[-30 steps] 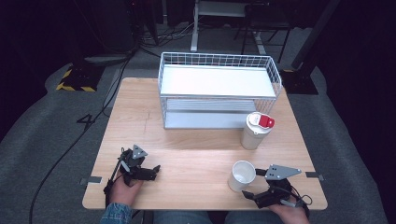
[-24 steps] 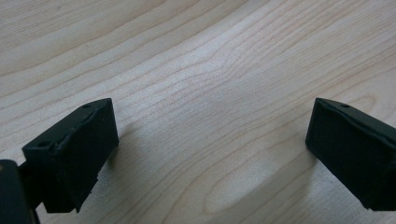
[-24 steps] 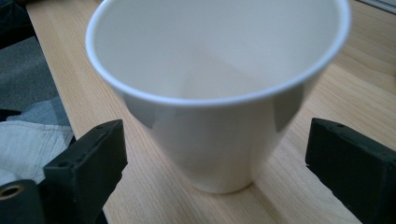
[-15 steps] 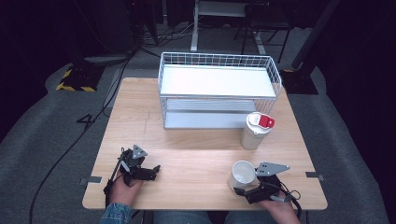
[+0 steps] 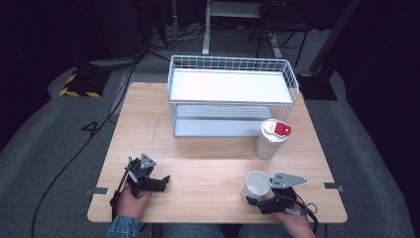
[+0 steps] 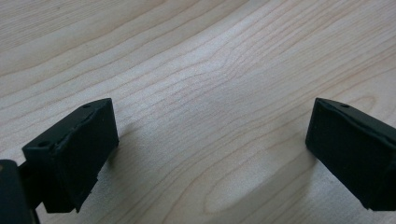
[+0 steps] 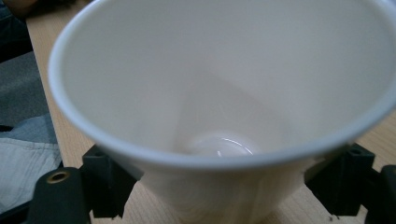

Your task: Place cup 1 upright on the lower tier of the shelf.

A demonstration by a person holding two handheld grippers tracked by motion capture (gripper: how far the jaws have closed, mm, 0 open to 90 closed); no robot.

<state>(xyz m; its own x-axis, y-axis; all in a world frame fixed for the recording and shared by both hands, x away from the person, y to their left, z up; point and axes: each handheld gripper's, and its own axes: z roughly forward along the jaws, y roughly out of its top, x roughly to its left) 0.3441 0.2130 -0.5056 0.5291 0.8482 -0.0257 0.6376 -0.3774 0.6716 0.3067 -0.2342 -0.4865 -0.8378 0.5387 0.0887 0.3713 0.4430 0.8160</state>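
A white paper cup (image 5: 257, 185) stands empty near the table's front right. My right gripper (image 5: 257, 199) reaches it from the front edge, one black jaw on each side of its lower wall. In the right gripper view the cup (image 7: 224, 84) looms large and my right gripper (image 7: 222, 186) has its jaws spread wide, very near the wall; I cannot see a squeeze. My left gripper (image 5: 162, 182) rests on the front left of the wooden table (image 5: 208, 163). Seen from its own camera, the left gripper (image 6: 210, 154) is open over bare wood.
A white wire basket shelf (image 5: 233, 94) stands at the back middle of the table. A tall white container with a red flip lid (image 5: 271, 139) stands just in front of its right end, behind the cup. Cables cross the dark floor at the left.
My right gripper has slid left and forward until its jaws are on both sides of the cup. The cup and the left gripper have stayed put.
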